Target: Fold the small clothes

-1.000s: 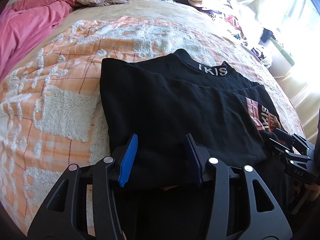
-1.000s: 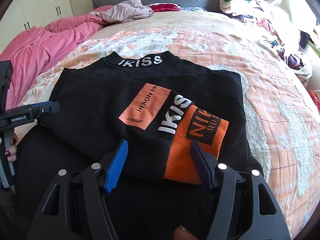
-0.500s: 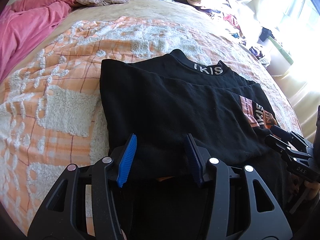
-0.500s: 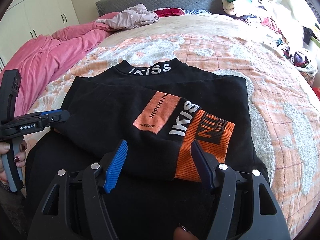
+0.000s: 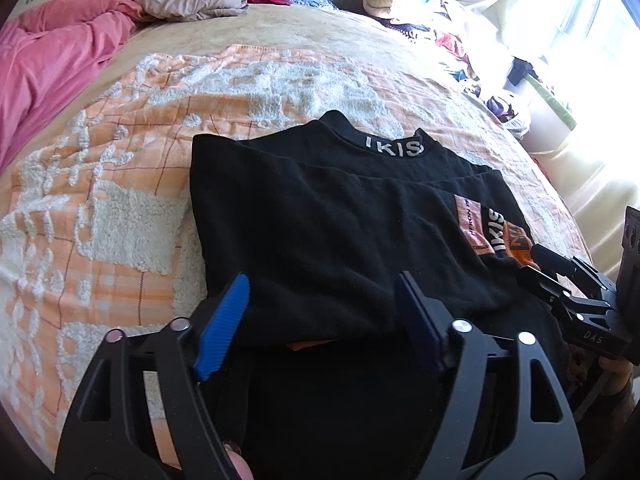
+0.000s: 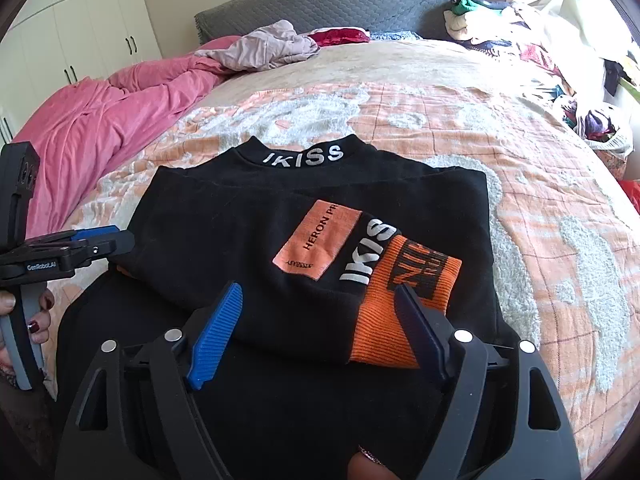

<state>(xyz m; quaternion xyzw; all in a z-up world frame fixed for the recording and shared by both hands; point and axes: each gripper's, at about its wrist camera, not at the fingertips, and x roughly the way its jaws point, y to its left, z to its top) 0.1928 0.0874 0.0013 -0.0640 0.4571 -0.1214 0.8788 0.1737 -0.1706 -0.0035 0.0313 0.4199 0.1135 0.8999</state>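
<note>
1. Jaws of left gripper (image 5: 324, 316) stand wide, just been opening; folded edge of black sweatshirt (image 5: 332, 224) lies between the blue pads (image 5: 224, 320), pads not pressing on it.
2. Right gripper (image 6: 316, 328) same story: jaws wide, just been opening, sweatshirt's near fold between the pads, orange cuff (image 6: 404, 308) by the right-side pad, no squeeze seen.
3. Person's hand (image 6: 24, 316) w/ dark-red nails holds the left gripper's handle at left edge of right wrist view; fingertip shows at bottom of each view.
4. Sweatshirt lies folded on orange-and-white tufted blanket (image 6: 540, 208), sleeve laid across front, orange patch (image 6: 320, 240) reading "HERON PR" and white "IKISS" lettering on top.
5. Collar (image 6: 304, 156) w/ "IKISS" points away toward headboard.
6. Farther: pink duvet (image 6: 112, 116) bunched along left side of bed.
7. Beige garment (image 6: 268, 48) crumpled near grey quilted headboard (image 6: 340, 4), red item just beside it.
8. Far right: heap of mixed clothes (image 6: 520, 36); white wardrobe doors (image 6: 80, 28) far left.
</note>
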